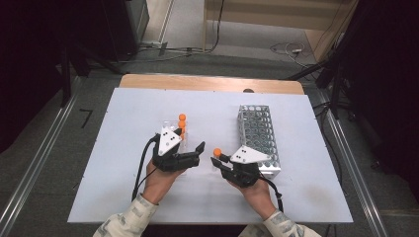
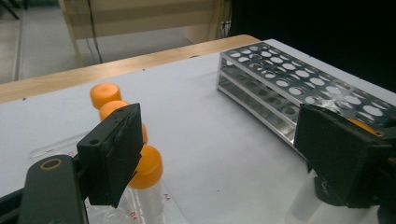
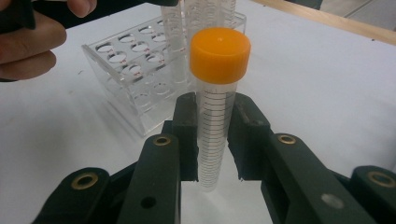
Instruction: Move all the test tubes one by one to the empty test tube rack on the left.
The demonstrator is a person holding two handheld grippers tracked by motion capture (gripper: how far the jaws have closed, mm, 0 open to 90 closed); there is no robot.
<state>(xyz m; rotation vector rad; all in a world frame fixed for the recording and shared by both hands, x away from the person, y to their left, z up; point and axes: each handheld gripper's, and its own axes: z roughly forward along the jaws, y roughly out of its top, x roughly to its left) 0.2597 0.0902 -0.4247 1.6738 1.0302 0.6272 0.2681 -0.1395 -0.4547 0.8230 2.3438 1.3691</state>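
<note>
Work in hand: the right gripper [image 3: 215, 140] holds one orange-capped tube [image 3: 215, 102] upright above the white table [image 1: 123, 187], between the clear plastic rack [image 3: 135, 70] and the metal rack [image 1: 259, 136].
Right jaws: clamped on the tube's graduated barrel, just under the cap, one pad on each side; the conical tip hangs free below the pads.
Left jaws: standing wide apart with nothing between them; the left gripper [image 1: 190, 157] rests beside the clear rack, where more capped tubes [image 2: 112, 105] stand.
Where the tube is: in the high view its orange cap [image 1: 217, 151] shows at the tip of the right gripper, near the front end of the metal rack and apart from it.
Weight: likely very light; the tube looks empty and thin-walled.
Stiffness: rigid plastic by the look of it, so it should not flex, though a hard squeeze could crack it.
Surface: smooth and round, so it may twist or slide down between flat pads.
Best hold: the barrel just beneath the cap, as now; the wider cap acts as a stop above the pads.
Care: the long free lower end can swing and strike a hole's edge, so the tube needs to stay vertical.
</note>
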